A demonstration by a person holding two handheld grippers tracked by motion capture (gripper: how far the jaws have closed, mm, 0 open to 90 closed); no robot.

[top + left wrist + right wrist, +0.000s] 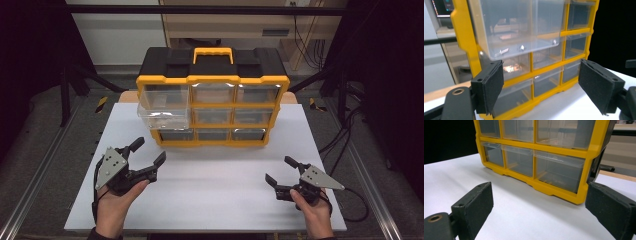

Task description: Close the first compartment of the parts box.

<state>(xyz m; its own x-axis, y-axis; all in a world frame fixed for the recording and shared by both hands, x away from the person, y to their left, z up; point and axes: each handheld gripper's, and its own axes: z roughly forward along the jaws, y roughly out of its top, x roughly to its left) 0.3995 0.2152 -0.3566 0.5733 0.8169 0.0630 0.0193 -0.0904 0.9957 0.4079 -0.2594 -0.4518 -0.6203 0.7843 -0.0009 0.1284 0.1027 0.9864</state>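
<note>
Left gripper: jaws wide, nothing between, pulled-out clear drawer just ahead. Right gripper: jaws wide, empty, organizer well ahead.

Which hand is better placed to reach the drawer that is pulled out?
Probably the left: the left gripper is open, facing the pulled-out drawer at the organizer's left. The right gripper is farther away.
</note>
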